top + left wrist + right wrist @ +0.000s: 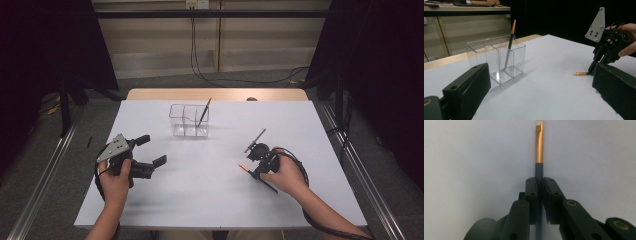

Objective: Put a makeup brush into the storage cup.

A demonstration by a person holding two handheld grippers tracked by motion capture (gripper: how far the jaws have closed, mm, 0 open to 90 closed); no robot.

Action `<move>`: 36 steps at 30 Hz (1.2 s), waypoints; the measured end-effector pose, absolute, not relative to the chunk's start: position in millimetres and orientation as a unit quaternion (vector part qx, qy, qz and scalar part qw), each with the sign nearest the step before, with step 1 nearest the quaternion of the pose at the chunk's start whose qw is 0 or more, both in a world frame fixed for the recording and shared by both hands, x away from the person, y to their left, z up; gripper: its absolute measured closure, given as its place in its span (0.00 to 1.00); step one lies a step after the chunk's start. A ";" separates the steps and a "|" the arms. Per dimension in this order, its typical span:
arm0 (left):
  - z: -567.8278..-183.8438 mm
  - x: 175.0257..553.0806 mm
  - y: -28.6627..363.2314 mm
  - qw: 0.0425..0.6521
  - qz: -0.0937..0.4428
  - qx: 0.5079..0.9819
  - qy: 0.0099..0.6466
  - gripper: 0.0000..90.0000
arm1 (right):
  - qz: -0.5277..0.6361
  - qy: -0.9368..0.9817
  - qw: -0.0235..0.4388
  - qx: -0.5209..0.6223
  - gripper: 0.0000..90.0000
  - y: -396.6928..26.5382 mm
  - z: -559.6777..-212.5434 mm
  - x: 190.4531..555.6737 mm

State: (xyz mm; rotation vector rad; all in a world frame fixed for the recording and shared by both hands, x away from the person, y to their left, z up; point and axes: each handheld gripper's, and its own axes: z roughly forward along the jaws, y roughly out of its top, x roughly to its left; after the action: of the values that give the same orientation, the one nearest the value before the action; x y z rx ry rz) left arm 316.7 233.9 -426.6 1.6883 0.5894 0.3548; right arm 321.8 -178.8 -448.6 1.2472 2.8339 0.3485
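Observation:
A slim brush (539, 147) with a dark handle and a gold ferrule lies flat on the white table. My right gripper (539, 183) is shut on its handle just behind the ferrule. In the high view that gripper (257, 171) is at the right, with the brush (244, 167) pointing left. A second brush (204, 112) stands tilted in the right-hand compartment of a clear plastic holder (189, 120) at the back middle. My left gripper (154, 149) hovers at the left, open with nothing between its jaws. The left gripper view has the holder (499, 60) ahead and the right gripper (591, 71) beyond.
The white table top (200, 200) rests on a wooden table whose edge (215, 94) shows at the back. Dark curtains hang on both sides, and cables (240, 80) run across the floor behind.

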 end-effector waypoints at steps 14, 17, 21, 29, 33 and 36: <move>-426.9 317.2 232.7 0.611 0.154 0.733 0.256 0.02 | 0.105 0.913 0.011 0.394 0.86 -181.4 -448.3 317.8; -426.6 316.8 231.9 0.613 0.153 0.732 0.255 0.02 | 0.095 0.916 0.015 0.390 0.87 -178.4 -447.9 318.0; -427.1 316.9 231.4 0.612 0.153 0.733 0.255 0.02 | 0.086 0.918 0.015 0.388 0.88 -175.9 -447.8 318.6; -427.3 317.1 230.9 0.612 0.152 0.733 0.254 0.02 | 0.095 0.914 0.010 0.393 0.93 -177.5 -448.3 318.6; -427.3 317.1 231.0 0.612 0.152 0.734 0.254 0.02 | 0.096 0.914 0.009 0.394 0.93 -178.2 -448.0 318.4; -427.6 317.5 231.0 0.611 0.152 0.734 0.255 0.02 | 0.104 0.911 0.006 0.399 0.93 -180.4 -447.9 317.6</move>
State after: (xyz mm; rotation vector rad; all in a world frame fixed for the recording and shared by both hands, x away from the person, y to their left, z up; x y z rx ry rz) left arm 317.5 231.0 -427.6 1.6946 0.5892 0.3505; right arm 317.6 -180.4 -447.9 1.2469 2.8511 0.3246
